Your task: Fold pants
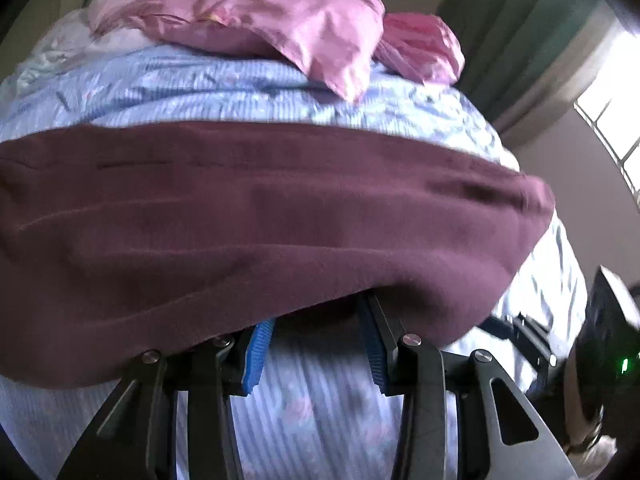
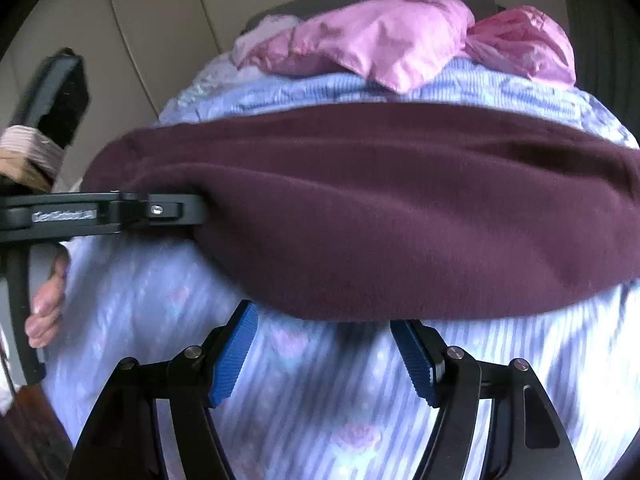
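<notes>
The maroon pants [image 1: 256, 216] lie folded in a long band across a bed [image 2: 320, 408] with a blue striped sheet. The left hand-held gripper [image 1: 316, 344] has its jaws narrow around the near edge of the pants; whether the pads press it I cannot tell. The right hand-held gripper [image 2: 328, 344] stands wide at the same edge, gripping nothing. Pink pillows [image 1: 280, 28] lie behind.
</notes>
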Demonstrator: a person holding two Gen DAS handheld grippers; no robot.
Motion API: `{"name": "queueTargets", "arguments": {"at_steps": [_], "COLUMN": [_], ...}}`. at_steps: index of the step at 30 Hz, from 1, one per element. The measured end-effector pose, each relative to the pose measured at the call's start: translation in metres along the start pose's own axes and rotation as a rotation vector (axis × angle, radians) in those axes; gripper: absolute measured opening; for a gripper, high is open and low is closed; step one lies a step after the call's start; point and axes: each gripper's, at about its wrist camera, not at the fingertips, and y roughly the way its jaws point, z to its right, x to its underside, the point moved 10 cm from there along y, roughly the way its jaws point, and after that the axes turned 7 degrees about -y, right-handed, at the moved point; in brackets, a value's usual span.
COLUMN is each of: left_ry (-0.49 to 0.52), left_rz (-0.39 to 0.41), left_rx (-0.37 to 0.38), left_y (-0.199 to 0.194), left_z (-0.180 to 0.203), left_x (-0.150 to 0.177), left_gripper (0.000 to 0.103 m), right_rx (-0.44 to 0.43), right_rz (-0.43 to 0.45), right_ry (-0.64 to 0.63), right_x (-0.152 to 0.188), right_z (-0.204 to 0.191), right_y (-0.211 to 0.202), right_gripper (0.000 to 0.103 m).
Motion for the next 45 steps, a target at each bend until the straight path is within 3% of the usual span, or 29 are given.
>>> {"name": "queueTargets", "arguments": {"at_steps": [16,20,23,31,33,35,36,37,38,39,40,45], "left_ry": [-0.135,-0.154,-0.128,-0.020,0.037,0.097,0.122,0.136,0.144,0.143,0.145,0.148], "left_rz": [-0.030,-0.036,-0.030,-0.014,-0.018,0.017,0.044,0.059,0.078,0.088,0.095,0.117], "left_rx": [0.022,0.048,0.024,-0.021,-0.033,-0.064,-0.066,-0.074,-0.093,-0.091,-0.089,-0.161], "left_y": [0.021,0.021,0.021,0.008,-0.004,-0.025,-0.037,-0.044,-0.056,-0.061,-0.067,-0.078], "left_z": [-0.016,-0.020,-0.022,-0.023,-0.020,-0.022,-0.023,-0.024,-0.029,-0.030,-0.033,-0.052], "left_x": [-0.055,-0.058,-0.057,-0.043,-0.030,-0.014,-0.008,-0.004,0.003,0.006,0.010,0.020], "left_gripper": [0.041,0.040,0.032,0.031,0.036,0.059,0.062,0.065,0.066,0.068,0.072,0.072], "right_rx": [0.004,-0.025,-0.002,0.058,0.060,0.021,-0.010,-0.039,-0.108,-0.189,-0.217,-0.231], "right_rz": [0.044,0.044,0.035,-0.045,-0.039,-0.048,-0.057,-0.060,-0.066,-0.073,-0.080,-0.109], "right_ry": [-0.239,-0.232,-0.275,-0.279,-0.273,-0.270,-0.260,-0.251,-0.231,-0.195,-0.178,-0.160], "right_x": [-0.060,-0.078,-0.080,-0.079,-0.077,-0.070,-0.064,-0.059,-0.051,-0.043,-0.038,-0.014], "right_z": [-0.041,-0.043,-0.050,-0.039,-0.042,-0.046,-0.048,-0.050,-0.055,-0.060,-0.063,-0.072], "right_y": [0.018,0.027,0.039,0.078,0.074,0.064,0.056,0.050,0.039,0.029,0.025,0.021], "right_gripper": [0.070,0.071,0.071,0.071,0.064,0.040,0.034,0.018,0.011,0.011,0.010,0.009]}}
